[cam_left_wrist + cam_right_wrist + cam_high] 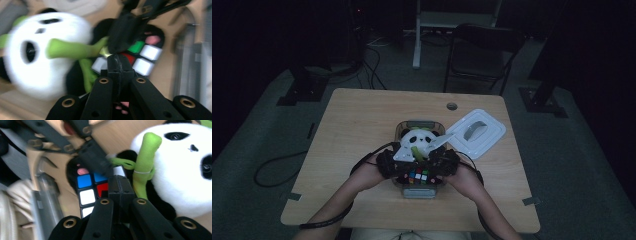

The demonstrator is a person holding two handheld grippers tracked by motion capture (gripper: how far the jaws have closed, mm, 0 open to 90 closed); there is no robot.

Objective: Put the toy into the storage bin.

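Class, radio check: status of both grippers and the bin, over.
Left gripper and right gripper shut, empty, over the bin. Puzzle cube and panda plush inside. Lid off, right.

Panda toy [418, 139] and puzzle cube [417, 176] in bin [420, 123]; lid [477, 133] right.

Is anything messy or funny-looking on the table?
A little. The white lid is off its clear box and lies tilted beside it, one corner propped on the rim. Inside, the toy panda is squeezed in with a colour cube. Both shut grippers, left and right, poke at the cube.
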